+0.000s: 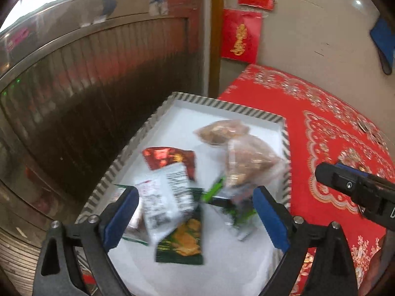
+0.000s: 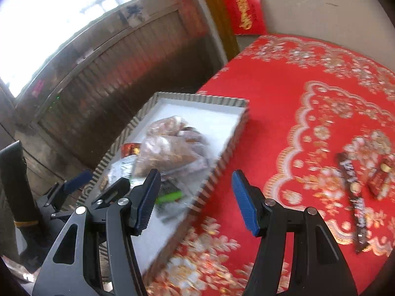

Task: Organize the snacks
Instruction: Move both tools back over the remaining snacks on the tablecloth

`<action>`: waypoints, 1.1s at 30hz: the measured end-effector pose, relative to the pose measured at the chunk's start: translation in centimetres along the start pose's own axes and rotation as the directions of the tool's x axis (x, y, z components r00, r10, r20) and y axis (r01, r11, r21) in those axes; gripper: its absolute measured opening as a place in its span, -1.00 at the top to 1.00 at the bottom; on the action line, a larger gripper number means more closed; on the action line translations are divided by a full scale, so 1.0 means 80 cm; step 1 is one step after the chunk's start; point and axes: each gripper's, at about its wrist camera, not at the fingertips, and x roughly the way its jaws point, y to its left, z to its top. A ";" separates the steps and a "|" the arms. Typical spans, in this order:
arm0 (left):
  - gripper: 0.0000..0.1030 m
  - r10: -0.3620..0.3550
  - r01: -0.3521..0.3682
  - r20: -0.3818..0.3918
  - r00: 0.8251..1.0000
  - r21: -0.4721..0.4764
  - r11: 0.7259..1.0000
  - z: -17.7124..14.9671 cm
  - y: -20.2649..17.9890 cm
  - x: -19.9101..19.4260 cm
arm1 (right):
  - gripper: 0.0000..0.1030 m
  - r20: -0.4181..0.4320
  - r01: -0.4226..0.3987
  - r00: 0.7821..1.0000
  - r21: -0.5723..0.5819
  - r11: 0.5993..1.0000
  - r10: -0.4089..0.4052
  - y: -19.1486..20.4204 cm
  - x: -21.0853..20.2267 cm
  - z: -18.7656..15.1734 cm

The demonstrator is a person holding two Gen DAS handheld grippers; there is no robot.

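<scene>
Gold characters on red wall paper [image 1: 240,37], blurred, unreadable; white lettering on dark snack bar [image 2: 351,194] illegible; packet print smeared.

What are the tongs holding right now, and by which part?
Nothing. The left tongs stand open above the snack packets in the striped tray; the right tongs are open over the tray's edge.

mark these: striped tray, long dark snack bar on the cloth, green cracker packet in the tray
striped tray [image 2: 223,164]: right wrist view, striped right side wall.
long dark snack bar [image 2: 353,192]: right wrist view, middle of the wrapper.
green cracker packet [image 1: 184,243]: left wrist view, printed front with crackers.
</scene>
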 end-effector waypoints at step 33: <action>-0.85 -0.230 0.268 -0.216 0.949 0.165 0.949 -0.007 -0.262 0.025 | -0.18 0.037 0.285 0.946 0.381 0.880 -0.322 -0.271 -0.179 -0.110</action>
